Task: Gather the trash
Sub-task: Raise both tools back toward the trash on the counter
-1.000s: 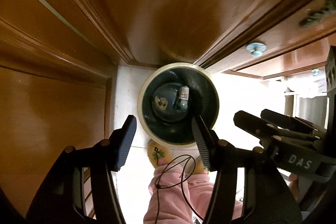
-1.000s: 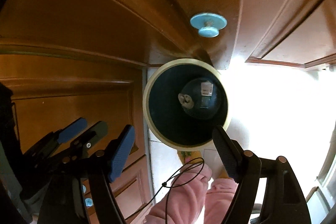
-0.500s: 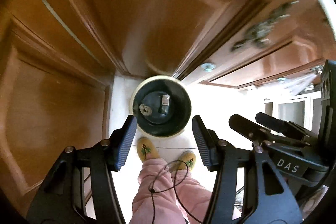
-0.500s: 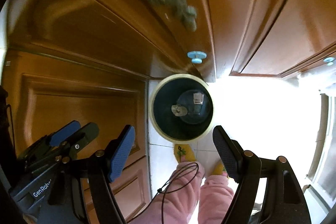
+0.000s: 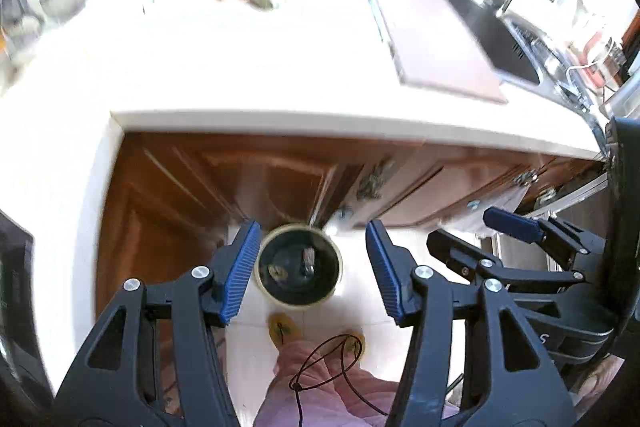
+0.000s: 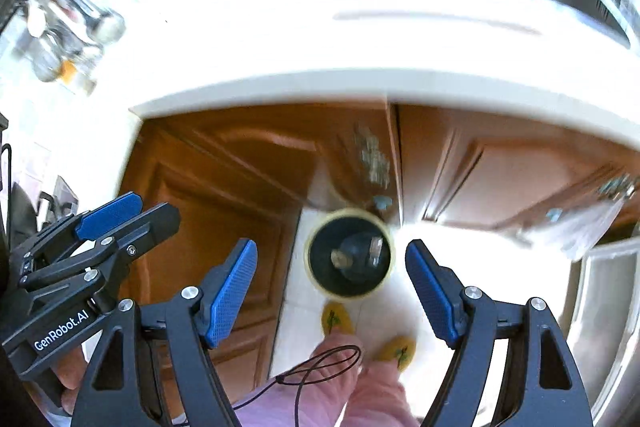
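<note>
Both grippers hung over the floor with their jaws apart and nothing between them. The trash bin [image 5: 298, 270], round with a cream rim and dark inside, stood on the pale floor tiles against the foot of the brown cabinet doors [image 5: 224, 183], below the white countertop's [image 5: 280, 59] front edge. Two small bits lay in its bottom. The left gripper [image 5: 310, 273] framed it; the right gripper [image 6: 330, 293] did likewise. "GenRobot.AI" read on the left gripper's body in the right wrist view. Yellow slippers [image 6: 337, 319] showed just beside the bin.

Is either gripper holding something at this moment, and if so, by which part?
Nothing is held. The left gripper and the right gripper are both open and empty, high above the round cream-rimmed trash bin on the floor.
</note>
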The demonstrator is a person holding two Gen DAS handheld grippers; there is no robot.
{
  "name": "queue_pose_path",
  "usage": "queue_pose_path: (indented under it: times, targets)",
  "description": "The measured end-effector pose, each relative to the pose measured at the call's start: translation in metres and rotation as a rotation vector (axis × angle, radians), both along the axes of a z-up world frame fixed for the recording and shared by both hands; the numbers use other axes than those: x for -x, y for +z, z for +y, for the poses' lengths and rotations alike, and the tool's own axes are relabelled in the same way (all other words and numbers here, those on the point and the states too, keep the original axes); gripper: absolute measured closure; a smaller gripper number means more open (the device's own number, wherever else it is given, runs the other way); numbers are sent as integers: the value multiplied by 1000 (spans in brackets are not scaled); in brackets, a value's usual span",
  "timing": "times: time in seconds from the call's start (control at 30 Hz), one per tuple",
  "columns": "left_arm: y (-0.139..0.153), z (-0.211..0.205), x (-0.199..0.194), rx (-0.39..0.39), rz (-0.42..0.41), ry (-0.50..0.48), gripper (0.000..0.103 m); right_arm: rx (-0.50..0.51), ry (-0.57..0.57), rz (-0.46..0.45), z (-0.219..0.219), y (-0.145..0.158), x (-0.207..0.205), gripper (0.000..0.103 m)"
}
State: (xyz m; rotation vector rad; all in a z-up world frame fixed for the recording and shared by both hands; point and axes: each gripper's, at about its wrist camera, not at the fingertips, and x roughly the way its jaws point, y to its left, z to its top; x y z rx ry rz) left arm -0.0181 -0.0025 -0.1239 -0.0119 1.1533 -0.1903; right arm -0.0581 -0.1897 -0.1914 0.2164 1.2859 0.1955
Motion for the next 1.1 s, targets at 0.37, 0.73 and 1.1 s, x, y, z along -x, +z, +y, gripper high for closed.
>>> queue_pose_path:
  times: [0.37, 0.73, 1.1]
  targets:
    - [108, 2, -44, -10, -116, -17, 51, 21, 18, -235, 0, 133, -29, 17]
    - [121, 14, -138, 16, -125, -41, 51, 124, -7, -392, 5, 220, -95, 17]
    - [83, 43, -228, 21, -44, 53, 51, 136, 43, -332, -6, 197, -225, 17]
